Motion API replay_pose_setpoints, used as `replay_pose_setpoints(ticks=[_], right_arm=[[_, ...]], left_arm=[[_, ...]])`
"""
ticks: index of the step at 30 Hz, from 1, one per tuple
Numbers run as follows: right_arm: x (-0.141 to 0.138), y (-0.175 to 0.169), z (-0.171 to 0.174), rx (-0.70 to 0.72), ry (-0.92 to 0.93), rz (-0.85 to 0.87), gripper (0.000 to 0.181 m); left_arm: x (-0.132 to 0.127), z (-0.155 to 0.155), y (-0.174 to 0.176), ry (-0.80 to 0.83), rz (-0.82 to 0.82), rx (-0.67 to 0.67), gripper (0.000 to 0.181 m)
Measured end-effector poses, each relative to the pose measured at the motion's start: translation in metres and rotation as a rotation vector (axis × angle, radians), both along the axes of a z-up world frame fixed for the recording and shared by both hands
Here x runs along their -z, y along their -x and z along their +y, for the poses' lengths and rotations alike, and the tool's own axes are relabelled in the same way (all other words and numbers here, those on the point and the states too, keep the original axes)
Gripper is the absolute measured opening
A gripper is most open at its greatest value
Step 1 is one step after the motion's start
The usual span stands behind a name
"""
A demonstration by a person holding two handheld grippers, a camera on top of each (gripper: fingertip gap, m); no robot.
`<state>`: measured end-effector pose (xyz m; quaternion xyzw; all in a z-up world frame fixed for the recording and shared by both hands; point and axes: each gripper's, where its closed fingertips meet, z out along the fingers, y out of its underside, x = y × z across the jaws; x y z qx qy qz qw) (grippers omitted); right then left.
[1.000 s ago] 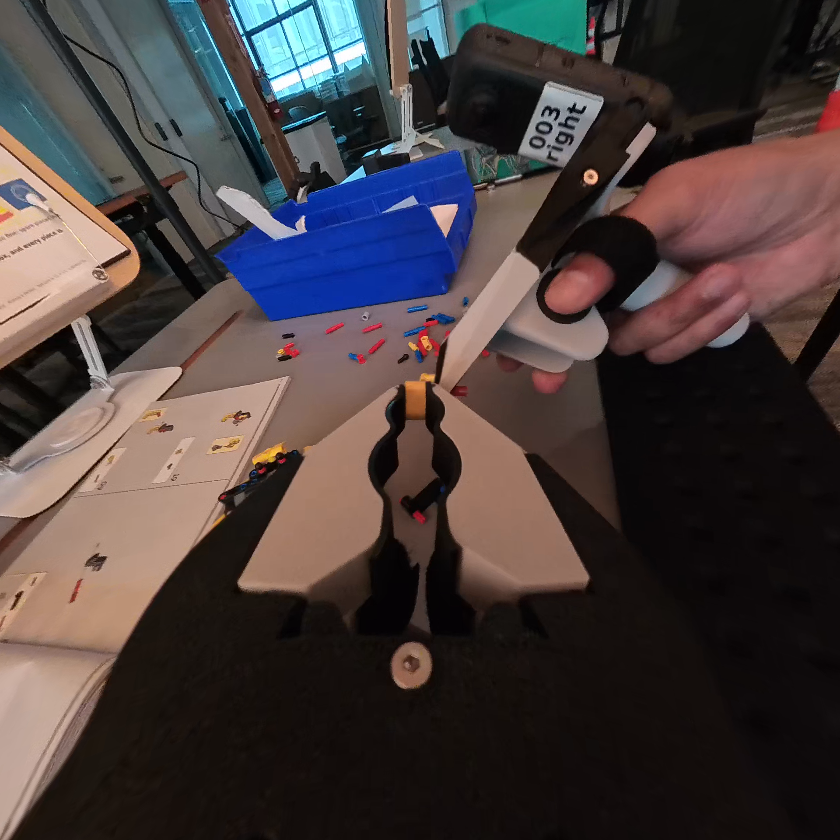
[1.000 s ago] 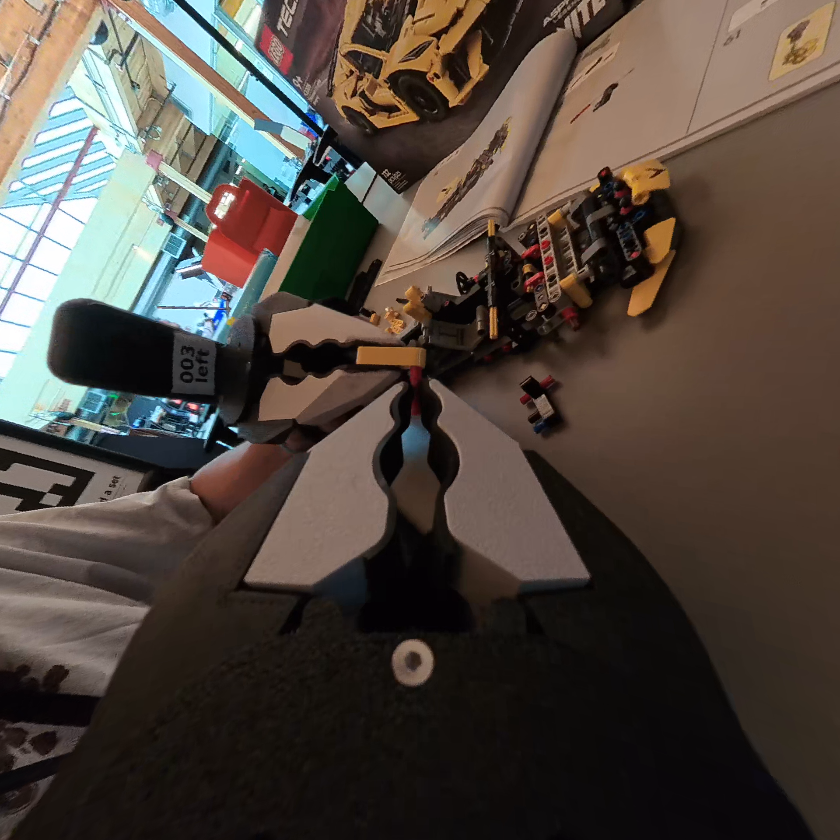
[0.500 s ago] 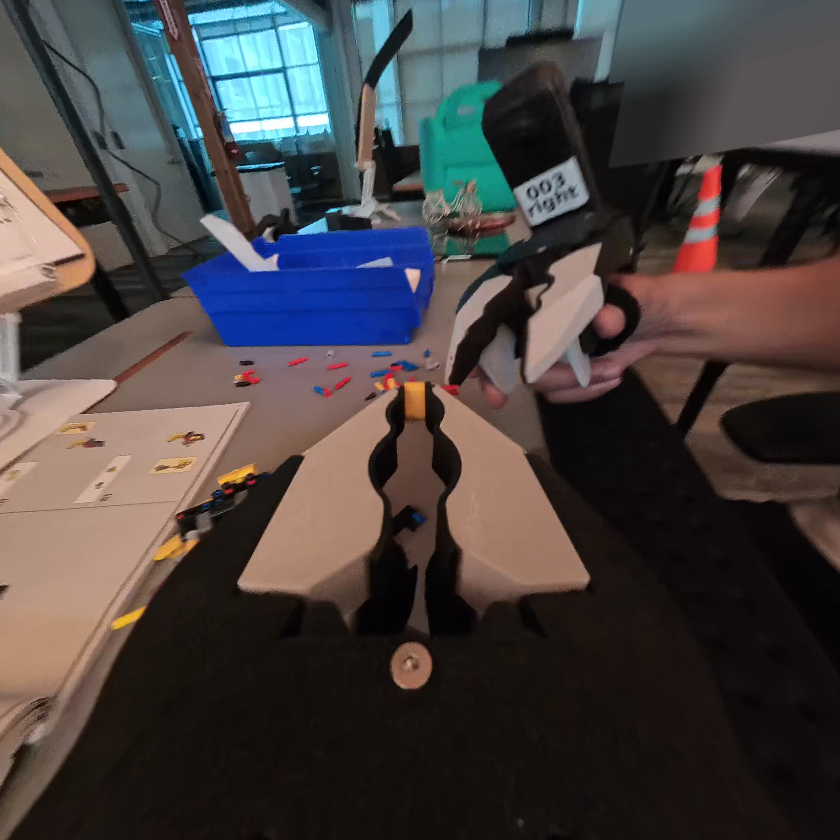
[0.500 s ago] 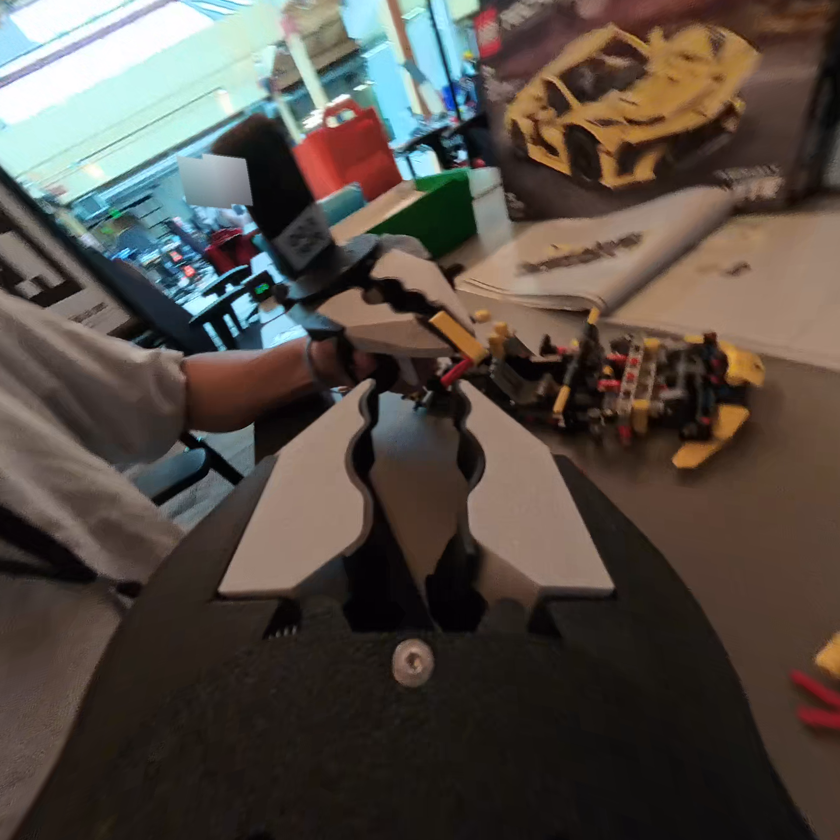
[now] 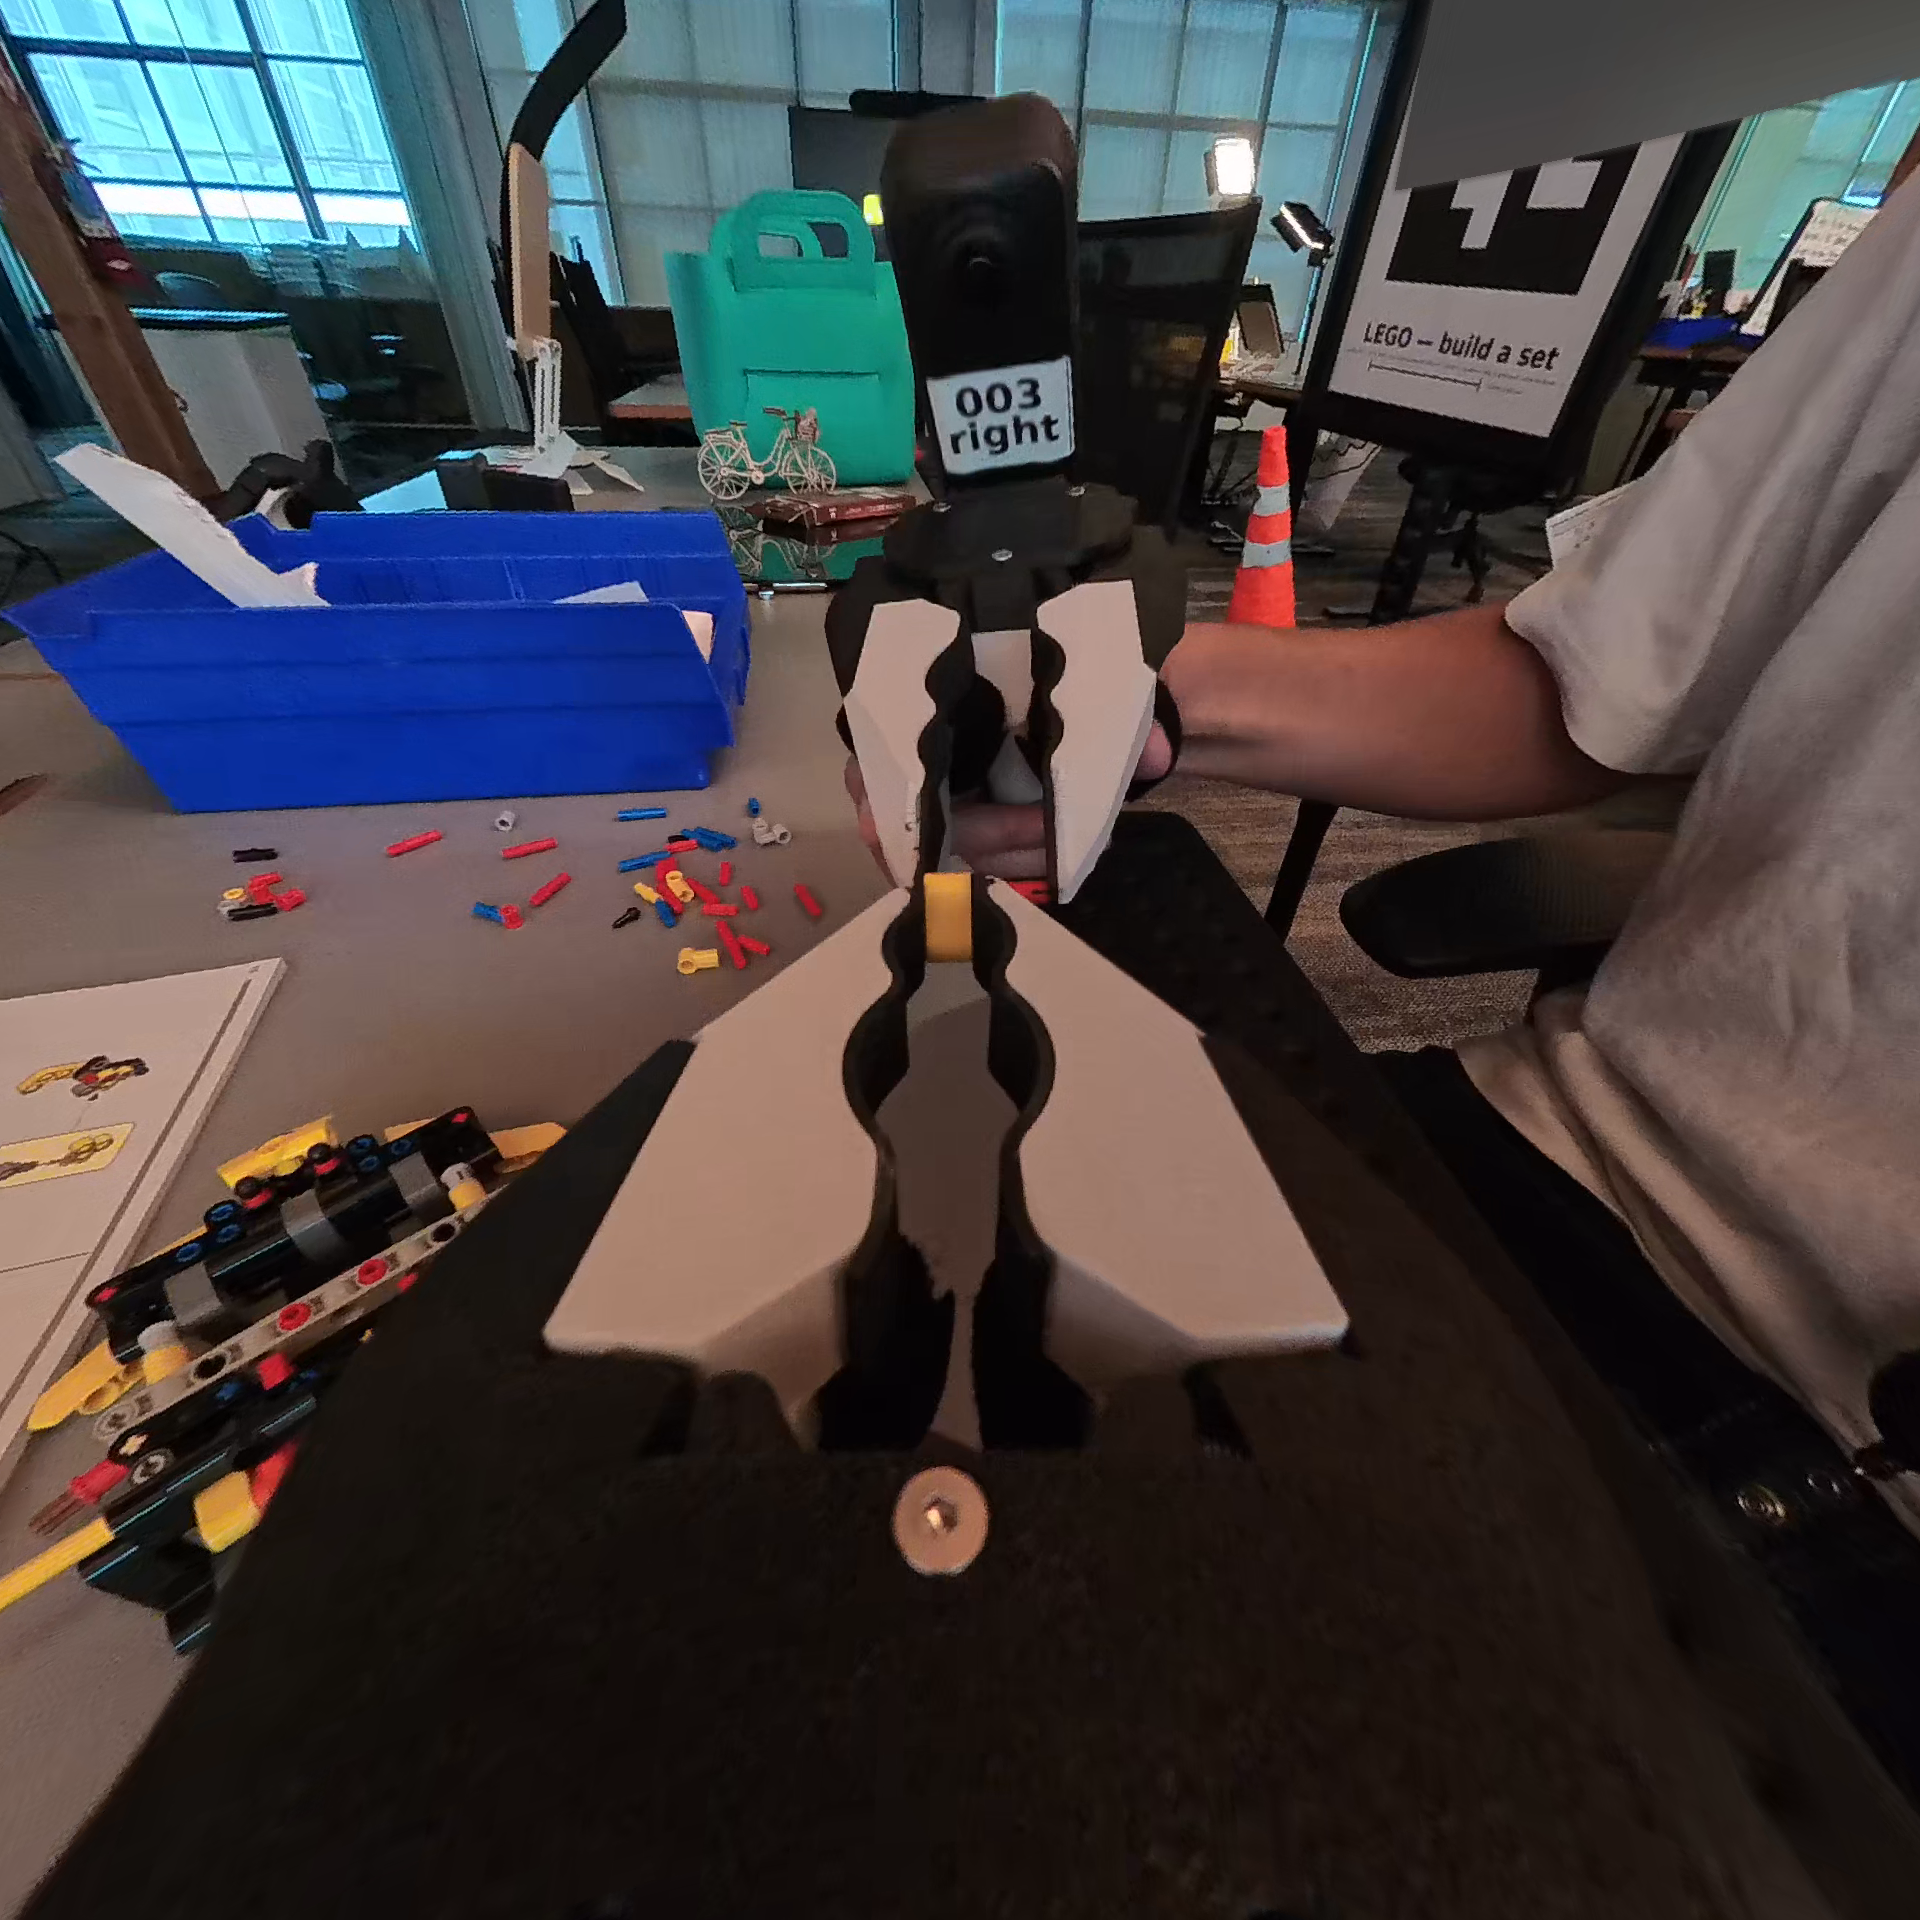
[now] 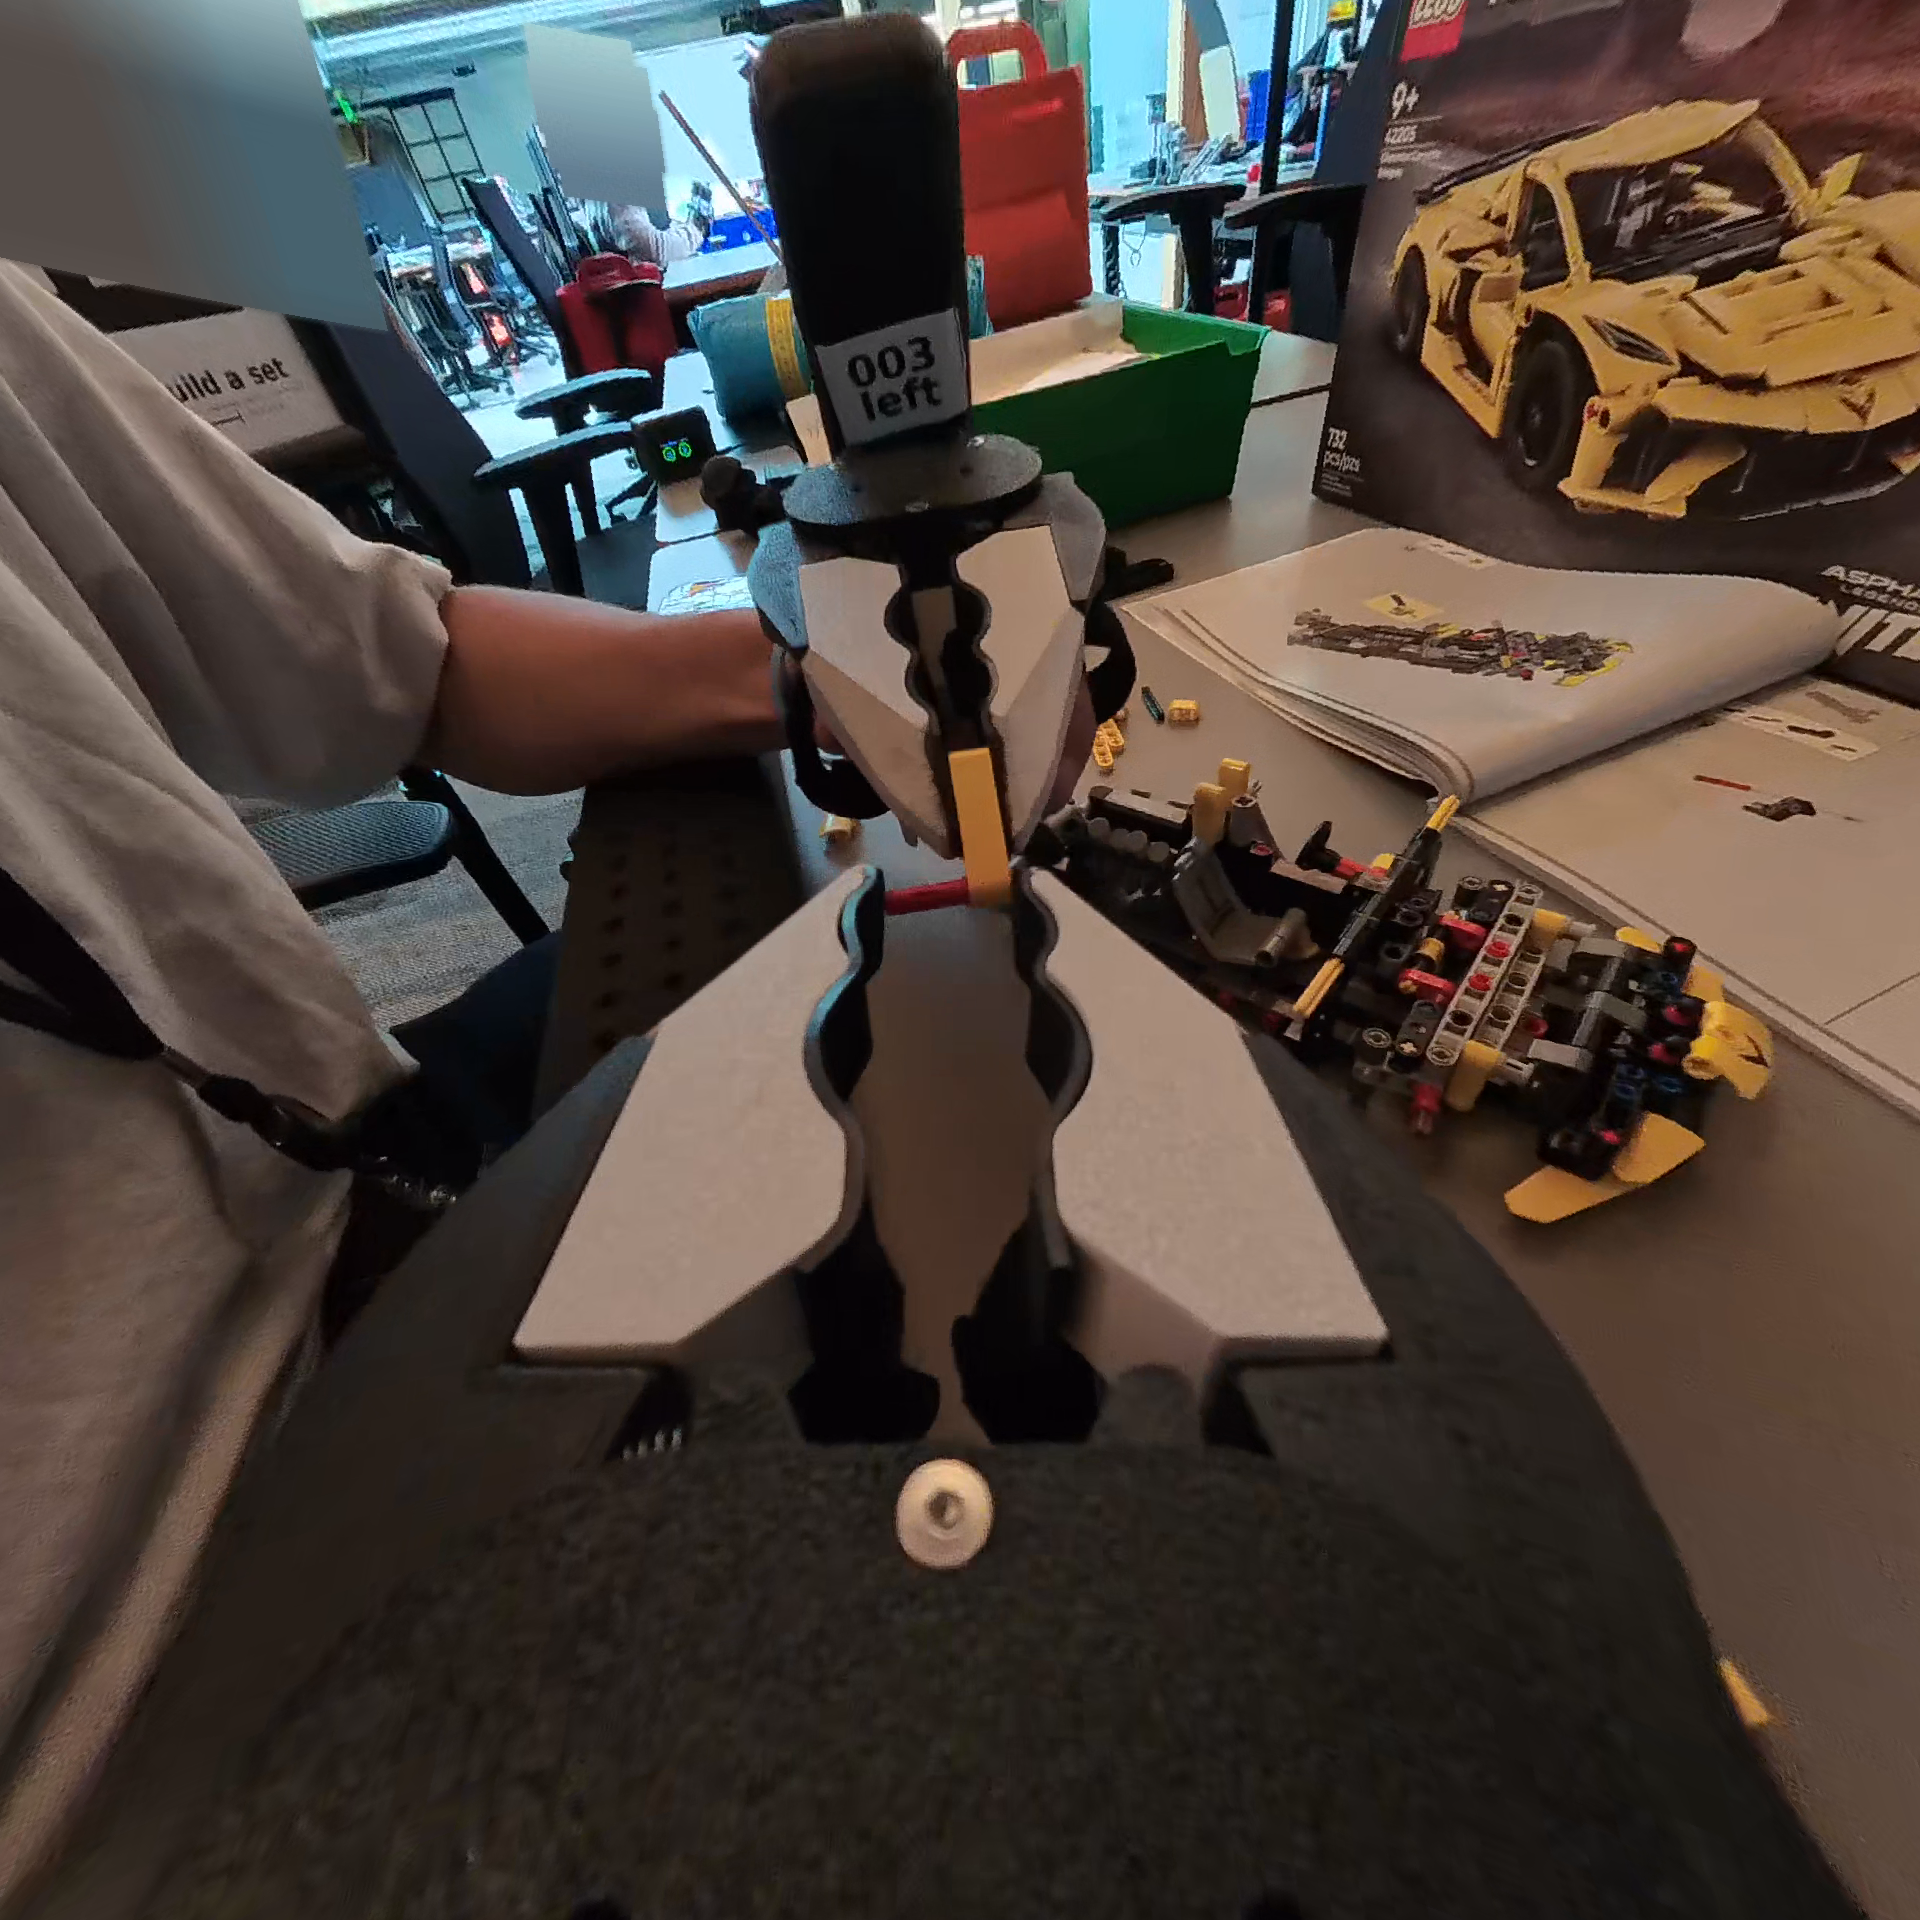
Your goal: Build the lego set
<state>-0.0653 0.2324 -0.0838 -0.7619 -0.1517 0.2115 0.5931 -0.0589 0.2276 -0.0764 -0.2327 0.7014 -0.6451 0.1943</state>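
So the yellow beam (image 6: 980,821) is pinched in the tips of the left gripper (image 5: 948,914), held up in the air just past the table (image 5: 436,997) edge, with its long axis running out of the claw toward the right gripper (image 6: 951,894). A red pin (image 6: 925,896) is seen stuck in the beam's free end, lying crosswise and reaching over to the right gripper's left finger. That claw is narrowed around it but not fully closed, and whether the pin is actually squeezed can't be told. Next move probably hinges on the pin being pushed along its own axis, square to the beam; the right gripper is nearest for that. The half-built car (image 6: 1455,987) is parked on the table to the right, near the open instruction booklet (image 6: 1507,665) and the set box (image 6: 1621,291). Loose pins (image 5: 686,894) are scattered before the blue bin (image 5: 416,696). White labels are stuck on both gripper bodies, a printed sign is stood behind; writing left unquoted.
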Motion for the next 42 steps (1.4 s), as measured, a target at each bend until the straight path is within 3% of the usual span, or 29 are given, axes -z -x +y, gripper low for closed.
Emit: replay_pose_setpoints(ticks=[8, 13, 19, 25, 26, 32, 37, 42], right_arm=[[0.009, 0.003, -0.006, -0.023, 0.051, -0.069, 0.023], [0.011, 0.010, -0.004, -0.080, 0.043, 0.030, 0.022], [0.015, -0.003, 0.010, -0.034, -0.046, 0.146, 0.023], [0.006, -0.012, 0.003, -0.038, -0.074, 0.203, 0.023], [0.002, -0.015, 0.002, -0.026, -0.100, 0.207, 0.023], [0.008, -0.019, 0.002, -0.023, -0.077, 0.198, 0.023], [0.001, -0.055, 0.006, 0.149, -0.127, 0.223, 0.023], [0.009, -0.100, 0.009, 0.327, -0.078, 0.380, 0.023]], left_arm=[[0.007, -0.006, 0.003, -0.004, 0.040, 0.028, 0.009], [0.011, -0.003, 0.009, -0.038, 0.074, 0.058, 0.009], [0.019, 0.011, -0.002, -0.023, 0.139, 0.003, 0.009], [0.024, 0.010, -0.005, -0.023, 0.154, 0.001, 0.009], [0.024, 0.011, -0.006, -0.026, 0.151, -0.007, 0.002], [0.009, 0.020, -0.011, 0.070, 0.126, -0.037, 0.001], [0.012, 0.028, -0.017, 0.051, 0.136, -0.087, 0.004], [0.022, 0.032, -0.026, 0.015, 0.161, -0.151, 0.009]])
